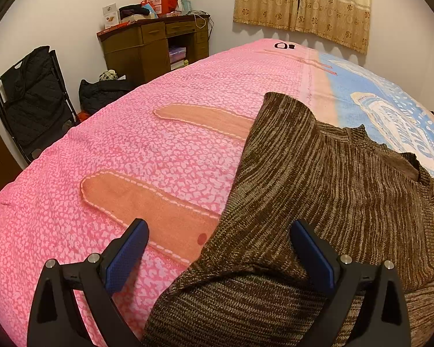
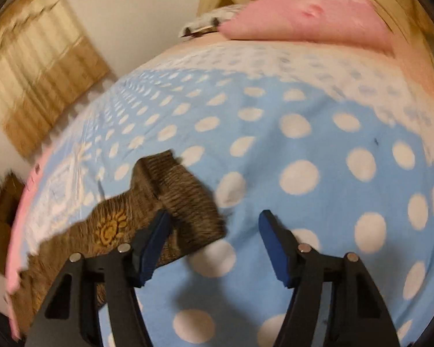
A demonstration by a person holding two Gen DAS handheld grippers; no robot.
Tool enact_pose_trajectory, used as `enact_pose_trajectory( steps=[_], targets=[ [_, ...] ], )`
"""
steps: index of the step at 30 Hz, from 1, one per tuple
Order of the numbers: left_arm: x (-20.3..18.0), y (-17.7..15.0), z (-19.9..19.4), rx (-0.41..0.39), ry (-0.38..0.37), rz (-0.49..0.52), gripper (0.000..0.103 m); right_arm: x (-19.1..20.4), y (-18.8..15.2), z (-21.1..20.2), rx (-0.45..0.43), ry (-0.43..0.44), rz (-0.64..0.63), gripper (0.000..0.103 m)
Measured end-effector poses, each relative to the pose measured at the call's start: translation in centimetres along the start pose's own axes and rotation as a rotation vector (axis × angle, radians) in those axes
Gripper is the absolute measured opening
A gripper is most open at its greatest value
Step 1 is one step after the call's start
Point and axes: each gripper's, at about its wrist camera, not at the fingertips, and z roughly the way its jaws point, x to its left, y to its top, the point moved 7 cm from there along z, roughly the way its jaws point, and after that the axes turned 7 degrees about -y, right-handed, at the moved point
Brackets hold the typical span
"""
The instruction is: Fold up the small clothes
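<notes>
The sweater looked soft, limp knit — best pinched at a hem or cuff (both grippers gaped, empty).

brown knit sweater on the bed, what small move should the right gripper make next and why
Probably ease the right gripper toward the sleeve cuff of the brown knit sweater and close on it: its jaws stand open with nothing between them, and the sleeve lies stretched out over the blue dotted blanket.
</notes>
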Motion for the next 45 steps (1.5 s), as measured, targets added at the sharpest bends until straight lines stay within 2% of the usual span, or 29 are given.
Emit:
enact_pose_trajectory(
  steps=[1,3,4,5,6,8,11,13,19,21,23,26,29,31,34,36,40,42,43,44,45],
  targets=[
    [0.0,0.0,0.0,0.000,-0.001,-0.001,0.099,0.9,-0.1,0.4,0.009,-0.005,-0.032,0.066],
    [-0.1,0.0,0.1,-0.001,-0.006,-0.004,0.099,2.3,-0.2,1.2,0.009,-0.058,-0.101,0.044],
    [-0.2,0.0,0.1,-0.001,-0.007,-0.004,0.099,2.8,-0.3,1.6,0.018,-0.084,-0.141,0.025],
    [-0.2,0.1,0.1,-0.001,-0.007,-0.005,0.099,2.7,0.2,2.4,0.027,-0.086,-0.156,0.017],
    [-0.2,0.0,0.1,-0.001,-0.007,-0.004,0.099,3.0,0.2,2.2,0.049,-0.045,-0.151,0.011],
    [-0.1,0.1,0.1,-0.001,-0.007,-0.004,0.099,2.6,0.3,1.2,0.090,0.041,-0.106,0.011],
    [0.0,0.0,0.1,-0.001,-0.009,-0.005,0.100,0.6,1.3,-2.0,0.040,0.107,-0.045,0.011],
    [0.0,0.0,0.0,-0.002,-0.009,-0.004,0.100,-0.3,0.9,-3.0,0.041,0.141,-0.018,0.010],
    [0.1,0.0,0.0,-0.002,-0.013,-0.005,0.100,-1.8,-2.6,-0.7,0.158,0.091,0.005,0.011],
    [0.1,0.0,0.0,-0.002,-0.013,-0.005,0.100,-1.5,-2.4,-1.0,0.142,0.084,0.009,0.011],
    [0.1,0.0,0.0,-0.003,-0.014,-0.006,0.100,-0.5,-1.7,-1.8,0.113,0.061,-0.030,0.011],
    [0.0,0.0,0.0,-0.002,-0.014,-0.006,0.100,2.5,-0.1,-4.0,0.022,0.025,-0.145,0.011],
    [0.0,-0.1,0.0,-0.003,-0.019,-0.008,0.100,8.8,0.6,-7.3,-0.085,0.050,-0.305,0.011],
    [0.1,-0.1,-0.1,-0.005,-0.024,-0.009,0.100,14.4,-0.4,-9.8,-0.146,0.089,-0.443,0.011],
    [0.3,-0.2,-0.3,-0.012,-0.041,-0.015,0.100,22.8,-4.5,-13.1,-0.197,0.202,-0.636,0.011],
    [0.5,-0.2,-0.4,-0.014,-0.052,-0.019,0.100,27.9,-8.6,-14.5,-0.200,0.294,-0.732,0.011],
    [0.8,-0.3,-0.6,-0.018,-0.065,-0.024,0.100,34.7,-17.9,-13.9,-0.130,0.412,-0.862,0.011],
    [0.9,-0.3,-0.7,-0.019,-0.071,-0.026,0.101,36.0,-22.1,-12.6,-0.075,0.450,-0.909,0.015],
    [0.9,-0.3,-0.7,-0.020,-0.075,-0.026,0.101,36.3,-23.7,-12.0,-0.051,0.469,-0.922,0.025],
    [1.0,-0.3,-0.8,-0.020,-0.077,-0.025,0.101,36.2,-25.2,-11.3,-0.023,0.484,-0.937,0.048],
    [1.0,-0.3,-0.8,-0.018,-0.077,-0.024,0.102,35.8,-26.5,-10.7,0.026,0.506,-0.946,0.059]
  ],
)
